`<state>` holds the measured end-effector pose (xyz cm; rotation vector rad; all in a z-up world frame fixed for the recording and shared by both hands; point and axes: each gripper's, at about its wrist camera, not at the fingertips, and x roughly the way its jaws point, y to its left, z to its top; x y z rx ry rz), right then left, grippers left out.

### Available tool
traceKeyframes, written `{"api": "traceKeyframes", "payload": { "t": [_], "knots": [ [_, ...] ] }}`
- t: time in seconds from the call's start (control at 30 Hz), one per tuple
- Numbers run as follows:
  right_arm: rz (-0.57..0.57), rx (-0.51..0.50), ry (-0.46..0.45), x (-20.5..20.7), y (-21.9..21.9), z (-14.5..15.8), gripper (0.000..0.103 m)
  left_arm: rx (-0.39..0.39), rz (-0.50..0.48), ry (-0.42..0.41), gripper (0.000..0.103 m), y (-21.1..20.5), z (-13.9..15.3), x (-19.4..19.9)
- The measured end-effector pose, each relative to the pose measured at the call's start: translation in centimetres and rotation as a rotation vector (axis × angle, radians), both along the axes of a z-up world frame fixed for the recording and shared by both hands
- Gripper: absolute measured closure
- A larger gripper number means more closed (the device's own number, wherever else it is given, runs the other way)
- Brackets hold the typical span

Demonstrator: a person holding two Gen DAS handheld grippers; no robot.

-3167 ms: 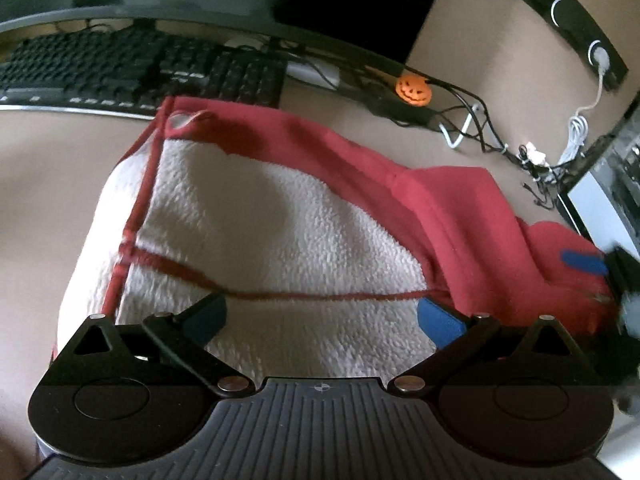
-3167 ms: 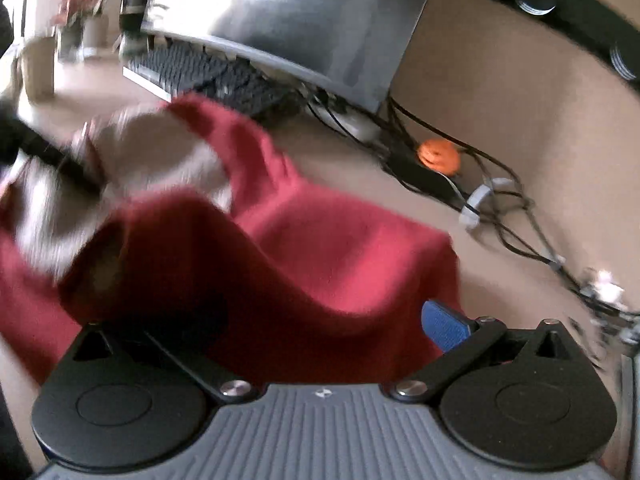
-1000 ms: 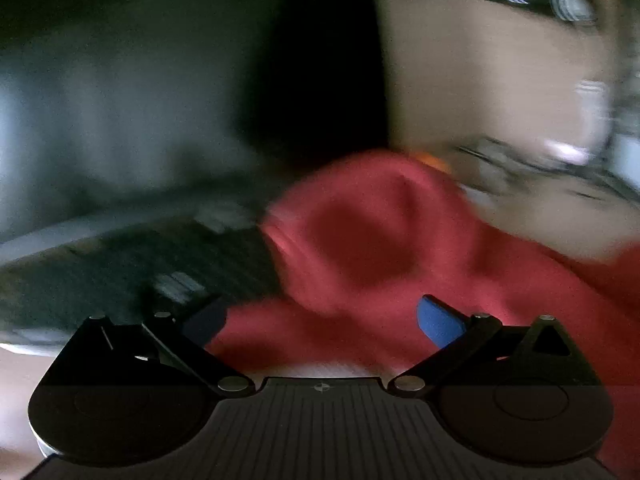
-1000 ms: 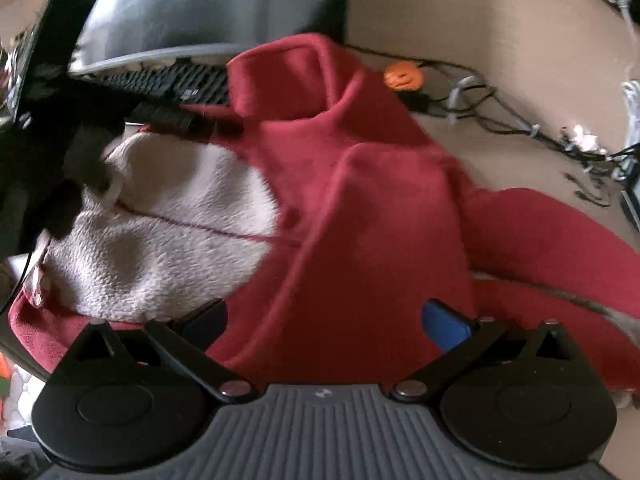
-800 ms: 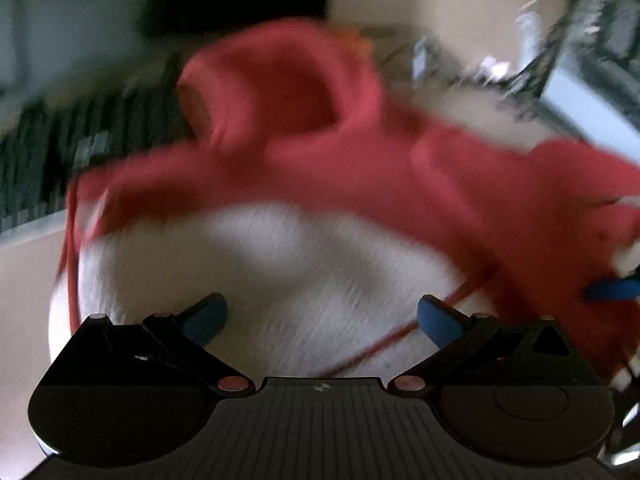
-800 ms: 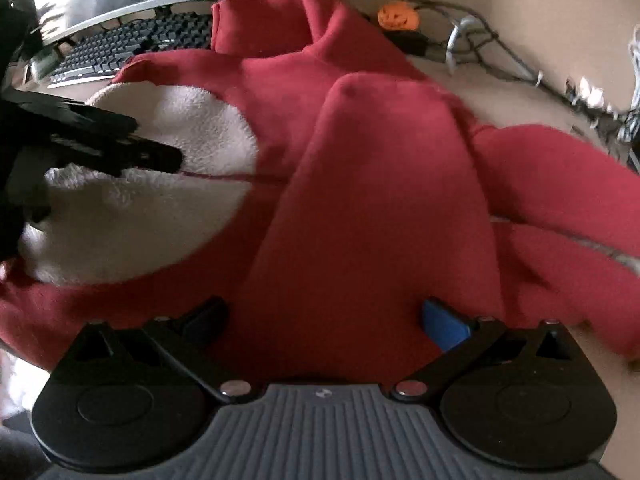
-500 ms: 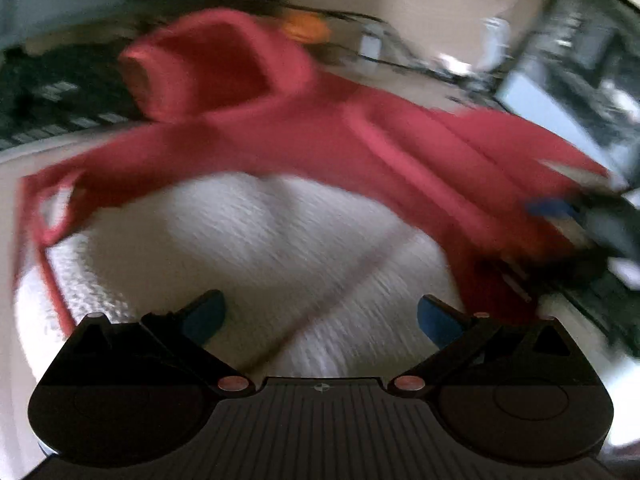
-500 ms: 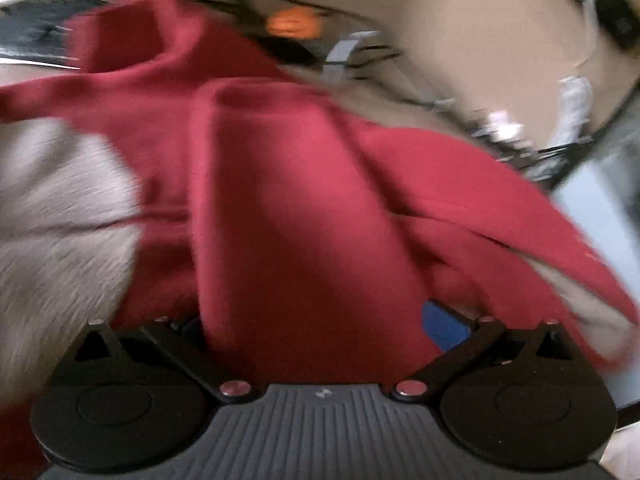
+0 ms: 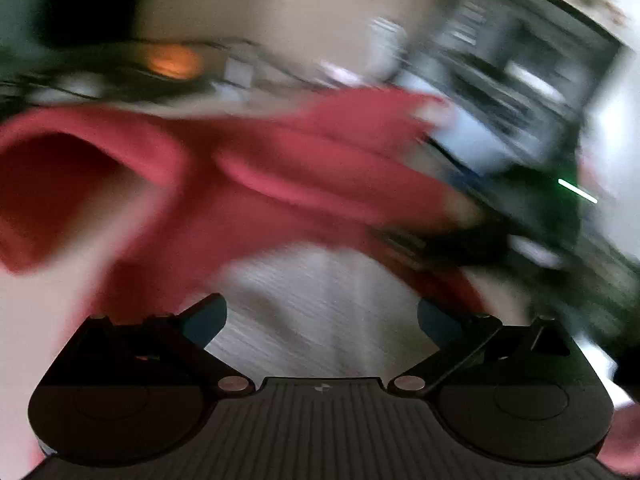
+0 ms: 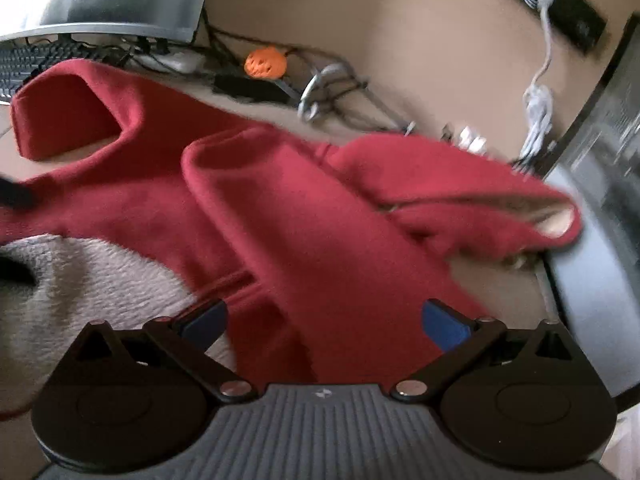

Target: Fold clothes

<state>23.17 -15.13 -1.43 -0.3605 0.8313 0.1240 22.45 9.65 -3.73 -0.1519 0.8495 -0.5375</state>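
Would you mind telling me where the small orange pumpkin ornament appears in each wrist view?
Left wrist: orange pumpkin ornament, a blurred glow upper left, above the red hoodie.
Right wrist: sharp, upper centre-left, among cables beyond the hoodie.
Shared landmark: the hoodie's open hood.

Red fleece (image 10: 288, 216) — spread-fingered right tool (image 10: 325, 322) above

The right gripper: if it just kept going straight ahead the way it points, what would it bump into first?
Most likely the red hoodie: its folded red fabric fills the gap ahead of the open right gripper, though depth is hard to judge.
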Motion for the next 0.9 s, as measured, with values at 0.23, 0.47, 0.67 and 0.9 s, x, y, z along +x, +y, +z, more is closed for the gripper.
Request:
{"api": "traceKeyframes", "payload": {
  "t": [0.23, 0.47, 0.67, 0.9],
  "knots": [
    [-0.183, 0.25, 0.054, 3.3, -3.2, -2.5, 0.0, 0.018, 0.115, 0.058, 0.0, 1.6, -2.5, 1.4],
    [0.167, 0.204, 0.042, 6.8, -1.8, -3.2, 0.0, 0.066, 0.172, 0.084, 0.0, -1.5, -2.2, -3.2],
    [0.298, 0.208, 0.031, 6.9, -0.7, -3.1, 0.0, 0.016, 0.102, 0.179, 0.0, -3.7, -1.4, -6.4],
    [0.287, 0.208, -0.001, 6.0, -0.8, -2.8, 0.0, -0.267, 0.531, 0.149, 0.0, 5.4, 1.5, -3.4]
  ]
}}
